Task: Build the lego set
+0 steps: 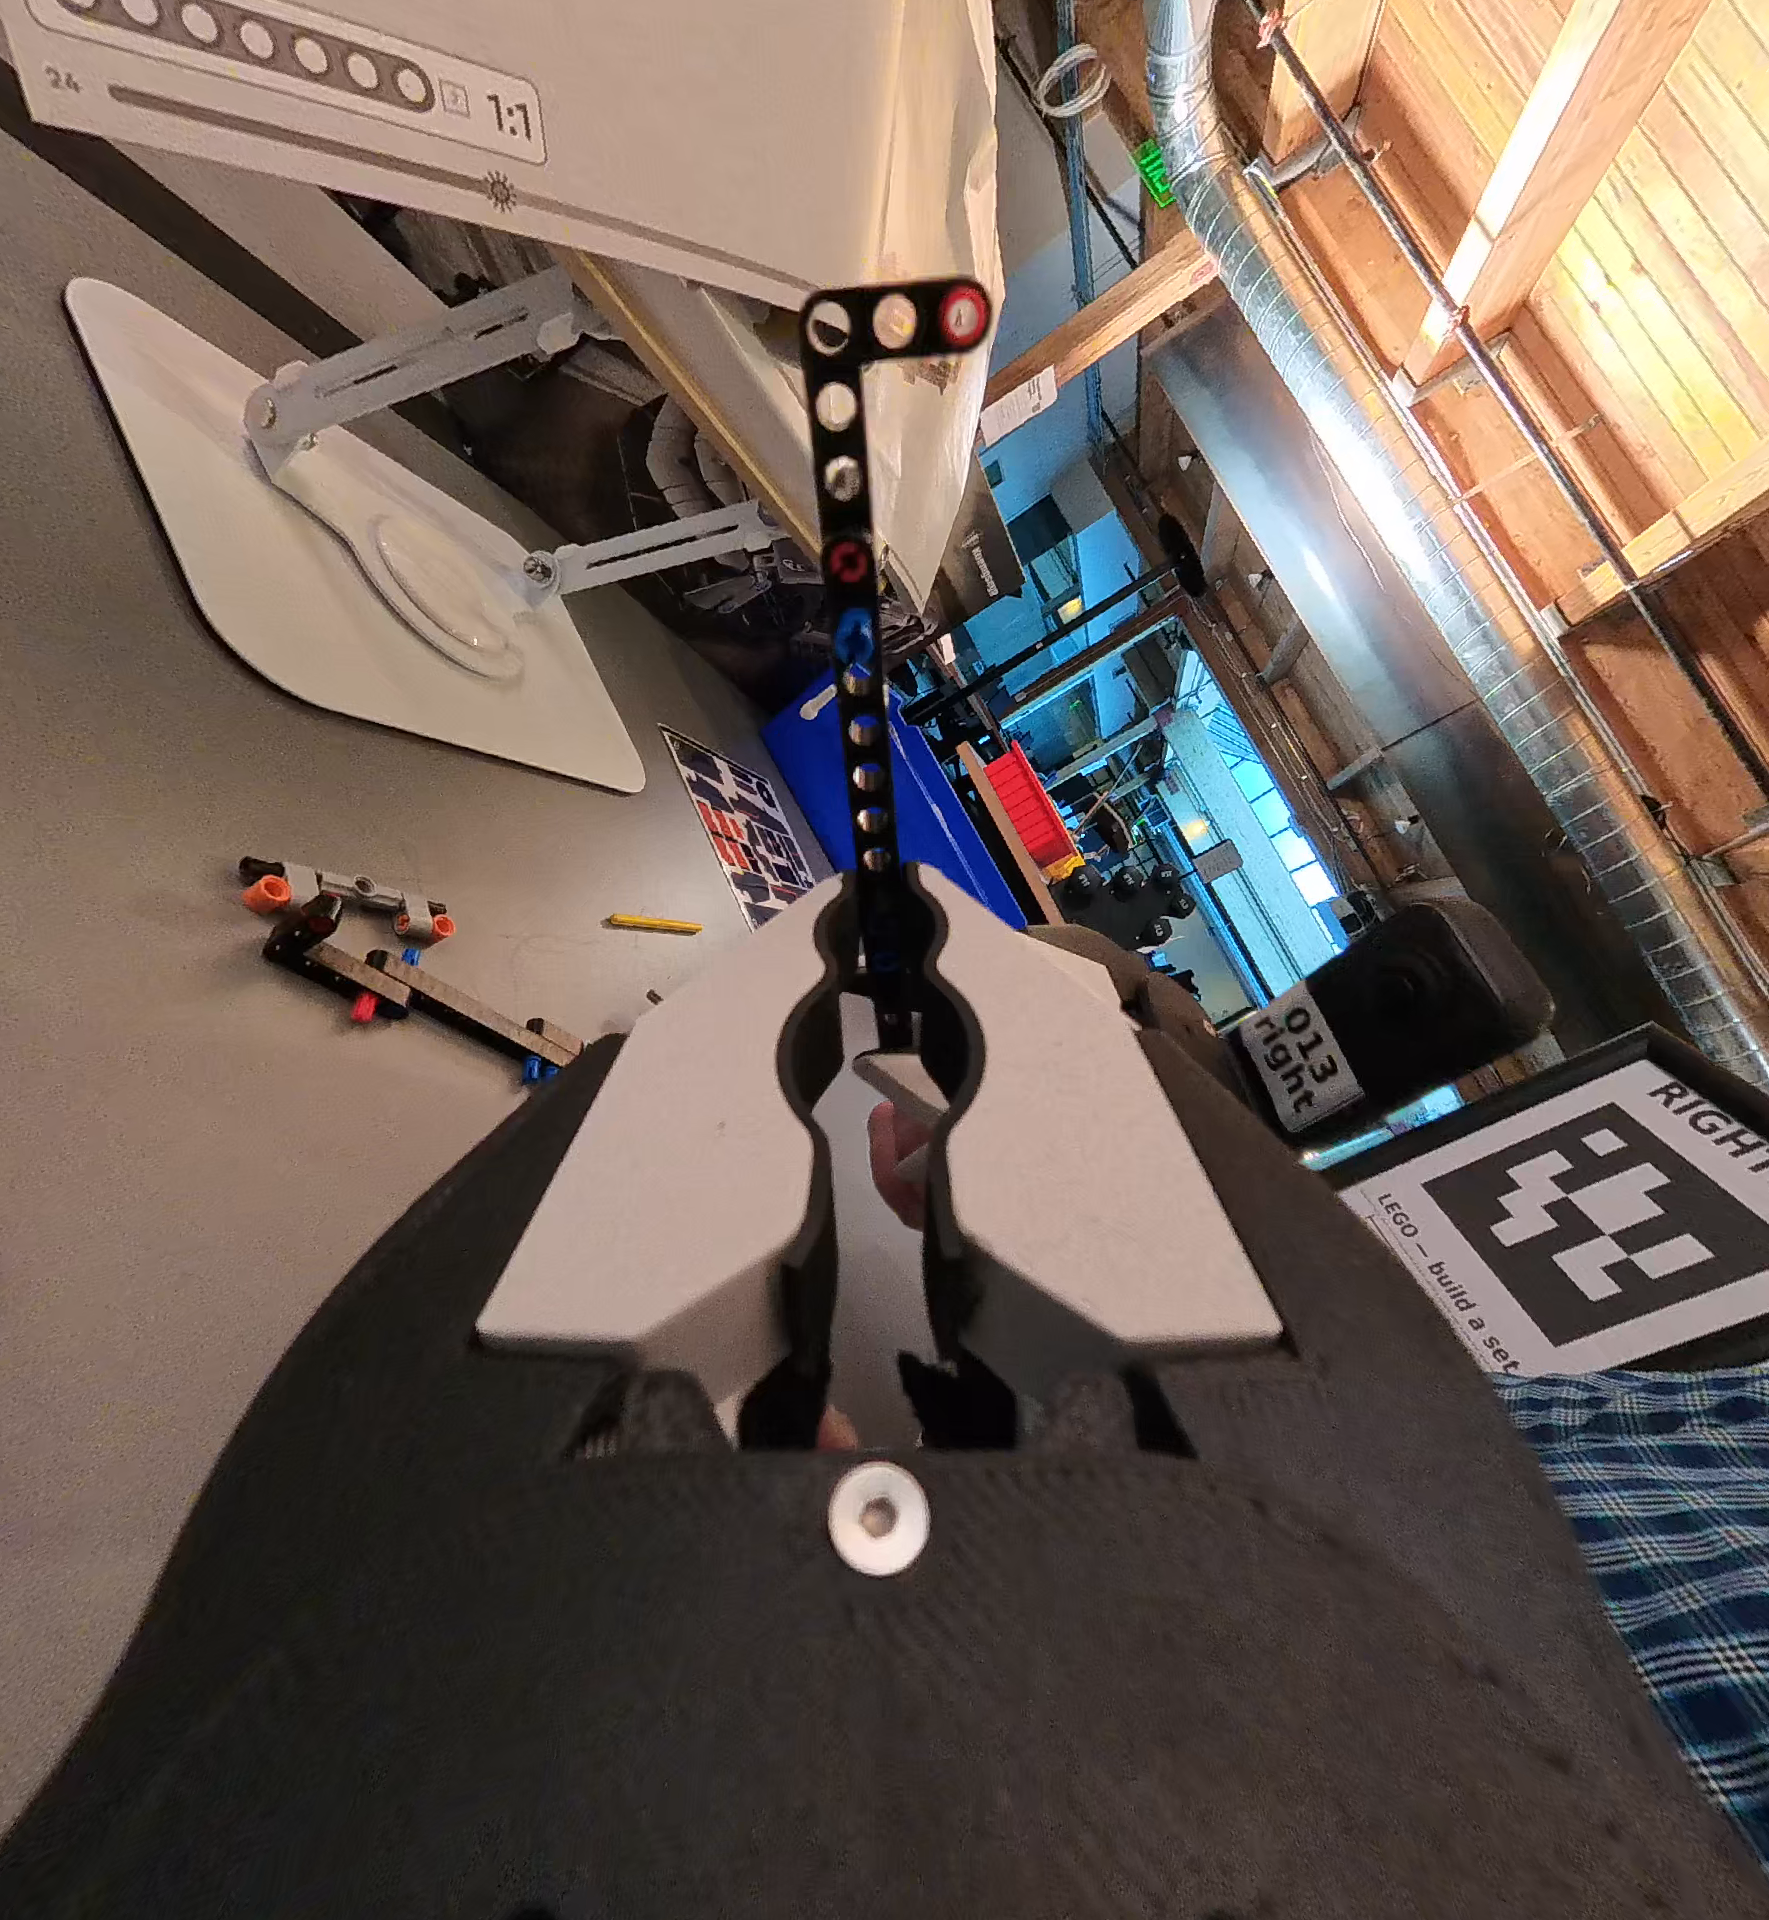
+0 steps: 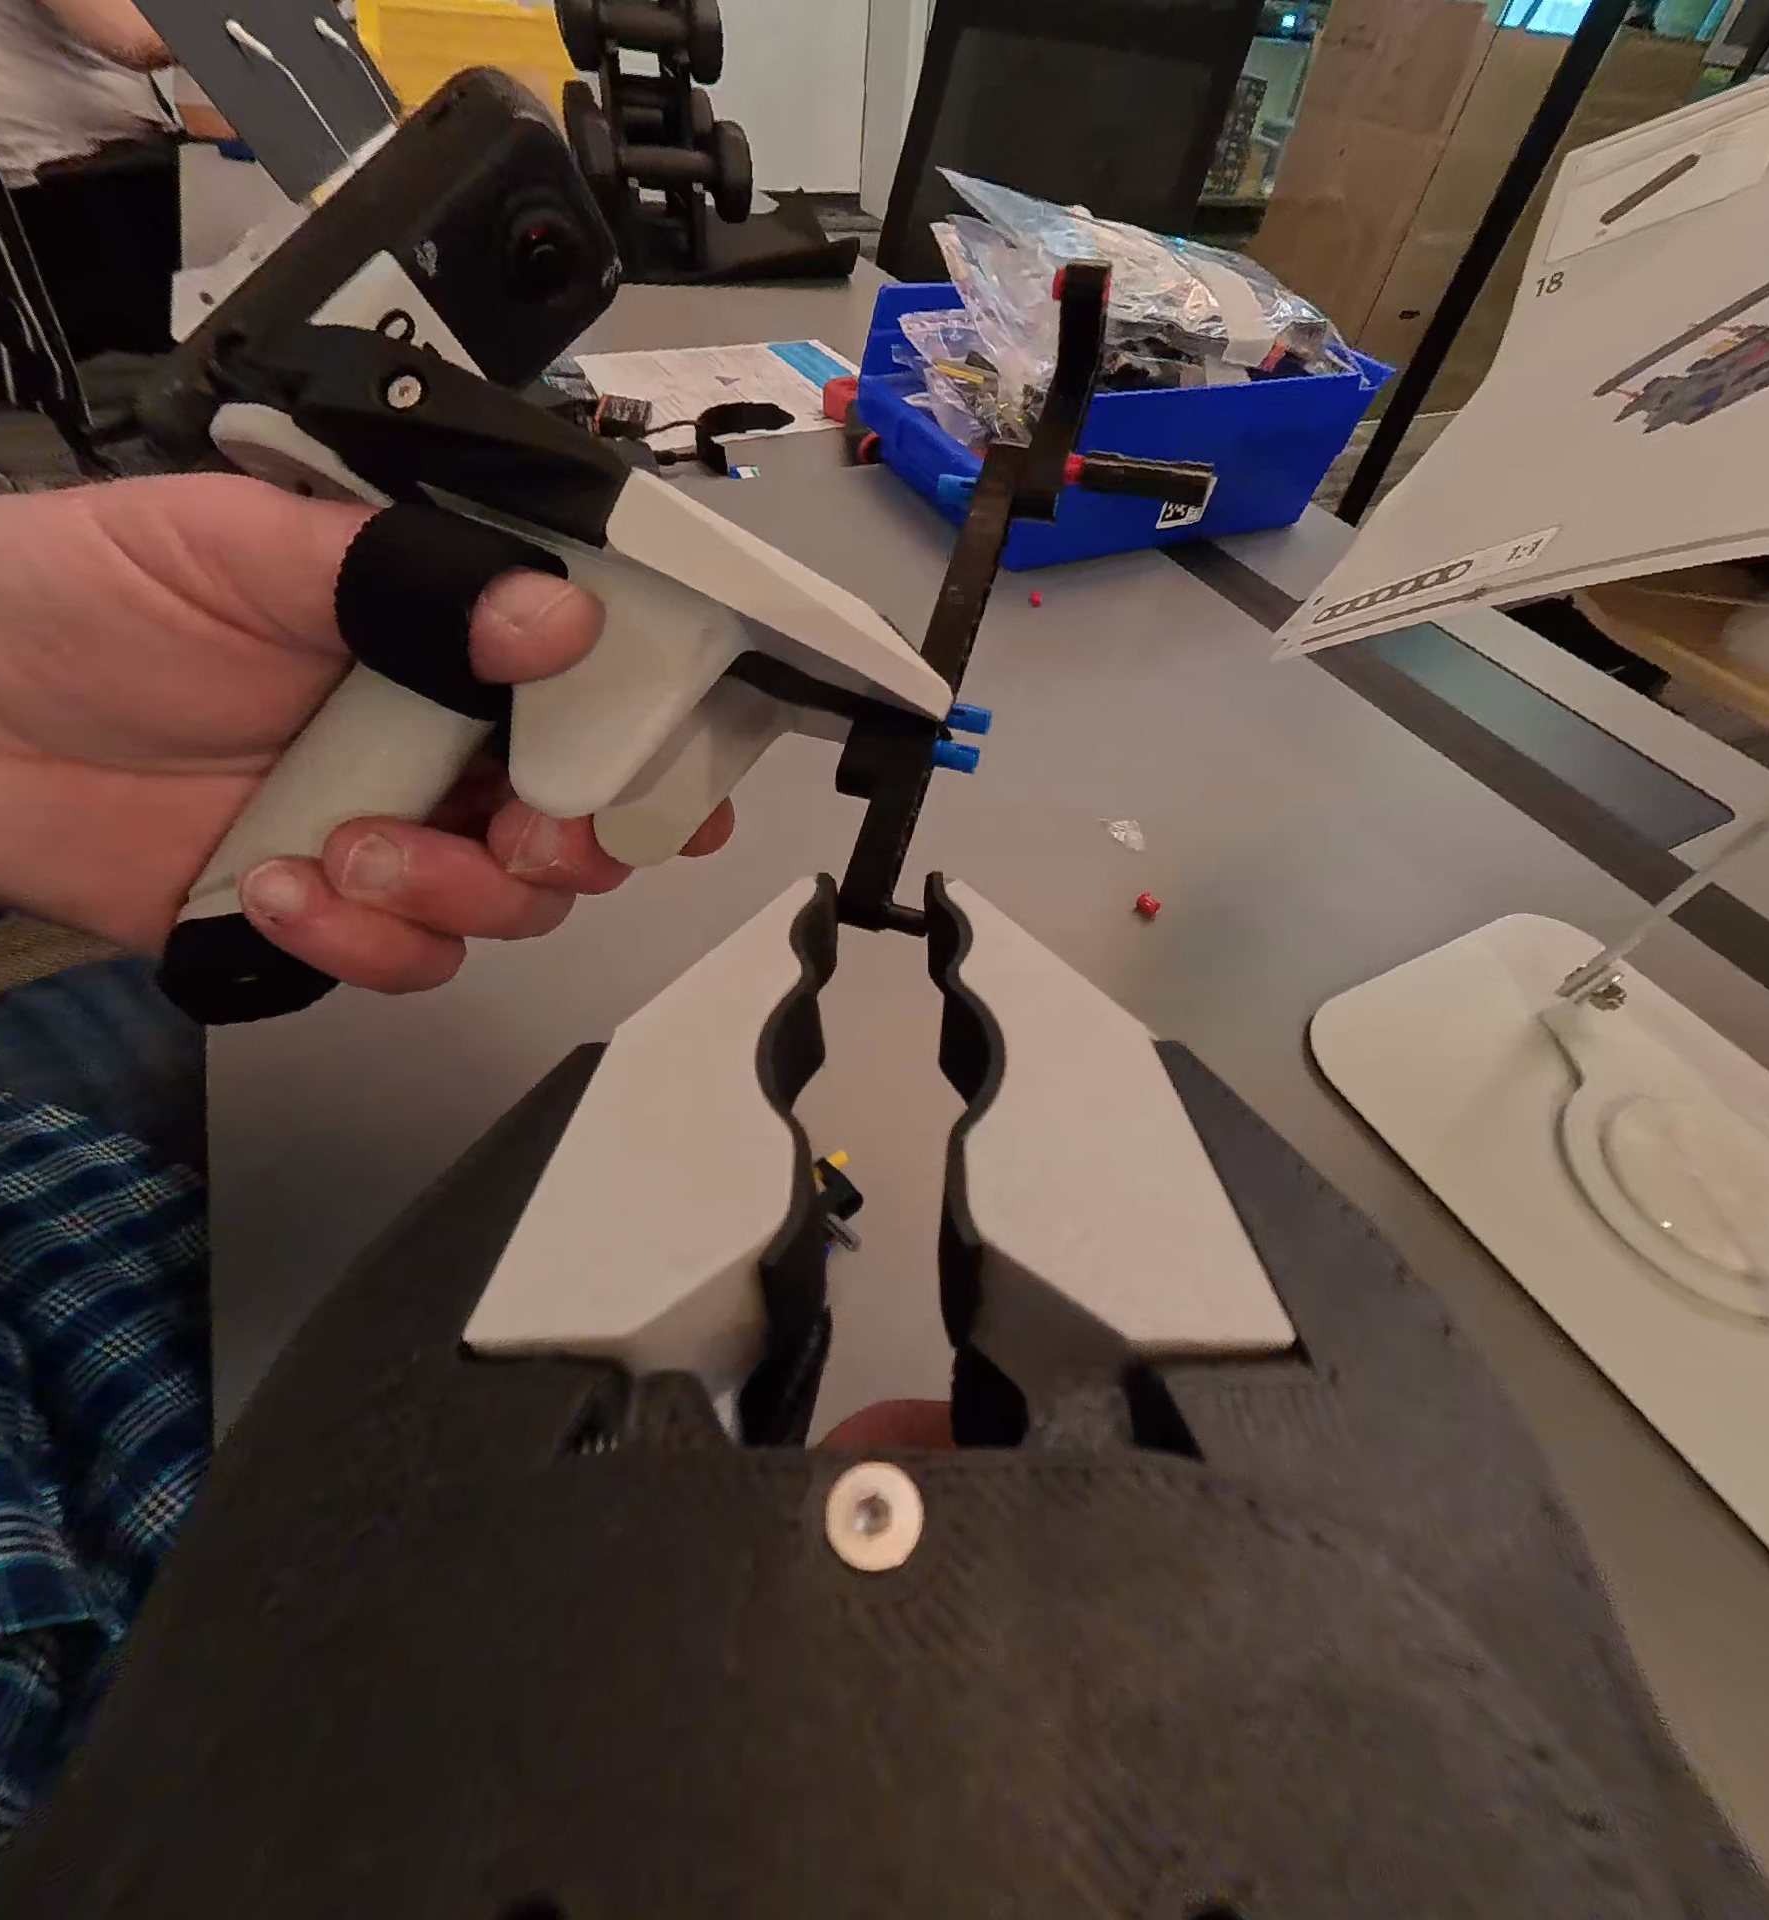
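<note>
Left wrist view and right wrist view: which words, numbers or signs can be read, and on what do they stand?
I do not quote writing; these carry it:
Instruction page: printed numbers, readable.
White label, lower right: words and a square code, readable.
Small tag: readable.
Sticker sheet: too small.
Bin tag: blurred.

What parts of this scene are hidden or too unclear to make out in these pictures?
- Left wrist view: the lower end of the black beam disappears between the left gripper fingers.
- Right wrist view: the contents of the blue bin are obscured by crinkled plastic bags.
- Right wrist view: the instruction sheet is cut off by the edge.
</note>
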{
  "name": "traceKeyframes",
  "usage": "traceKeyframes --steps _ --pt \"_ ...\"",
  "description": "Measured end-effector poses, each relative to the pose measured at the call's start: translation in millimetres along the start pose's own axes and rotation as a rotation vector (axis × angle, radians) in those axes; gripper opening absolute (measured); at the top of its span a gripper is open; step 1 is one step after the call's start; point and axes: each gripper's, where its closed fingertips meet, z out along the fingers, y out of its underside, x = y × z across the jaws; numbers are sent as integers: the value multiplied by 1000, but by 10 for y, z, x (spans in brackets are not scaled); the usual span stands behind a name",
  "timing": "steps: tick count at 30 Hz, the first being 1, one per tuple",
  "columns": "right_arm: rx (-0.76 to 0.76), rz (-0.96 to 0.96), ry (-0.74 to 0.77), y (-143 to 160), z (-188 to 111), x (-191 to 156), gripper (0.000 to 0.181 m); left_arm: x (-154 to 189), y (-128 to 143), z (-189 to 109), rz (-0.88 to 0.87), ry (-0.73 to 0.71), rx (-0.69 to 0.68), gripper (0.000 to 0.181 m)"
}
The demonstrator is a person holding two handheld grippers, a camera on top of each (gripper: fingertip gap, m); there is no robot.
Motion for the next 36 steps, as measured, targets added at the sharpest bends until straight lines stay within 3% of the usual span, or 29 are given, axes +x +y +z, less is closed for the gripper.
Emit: traceKeyframes --steps 5,12,24,26,31,36 --pt "41 110 -66 -46 -21 -20 14 28 -8 2 -14 33 1 8" --pt "163 521 -356 -160 -114 -63 14 137 -34 16 -25 114 23 17" --pt "169 638 -511 -187 -176 -138 14 217 -64 1 -27 189 66 20" --pt "170 653 -539 -198 -188 -164 14 213 -154 -35 -51 204 113 30" --pt "163 675 -585 -207 -195 -223 14 196 -204 -74 -50 209 133 9" --pt "166 683 -576 -207 -192 -204 15 182 -207 -80 -64 206 145 9"
